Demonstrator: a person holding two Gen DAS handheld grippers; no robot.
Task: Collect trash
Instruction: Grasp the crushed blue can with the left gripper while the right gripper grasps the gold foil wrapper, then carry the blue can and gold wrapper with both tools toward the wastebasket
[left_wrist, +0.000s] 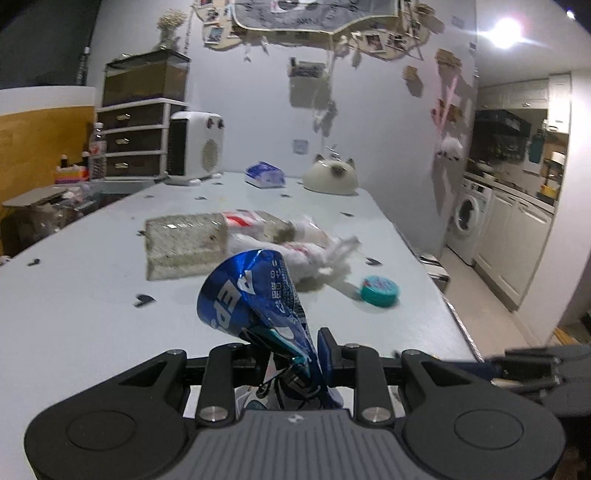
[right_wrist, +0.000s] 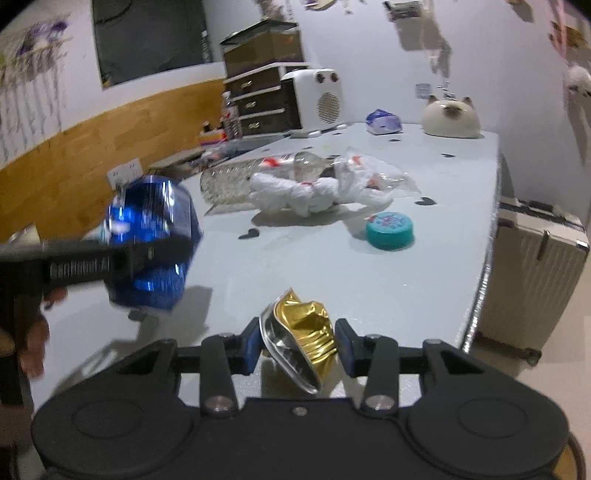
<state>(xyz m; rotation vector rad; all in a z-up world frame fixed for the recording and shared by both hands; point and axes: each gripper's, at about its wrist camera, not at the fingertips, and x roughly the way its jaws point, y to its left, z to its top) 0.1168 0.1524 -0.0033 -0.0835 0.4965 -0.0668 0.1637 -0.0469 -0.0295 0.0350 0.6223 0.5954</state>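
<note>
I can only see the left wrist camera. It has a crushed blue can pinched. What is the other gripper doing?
Observer: The right gripper is shut on a crushed gold can.
Operator: Is it over the table?
Observer: Yes, near the table edge closest to the camera; I cannot tell whether the can touches it.
Operator: Anything beside the table?
Observer: A pale suitcase stands right of it.

both grippers — left, right — jaws clamped, loaded.
</note>
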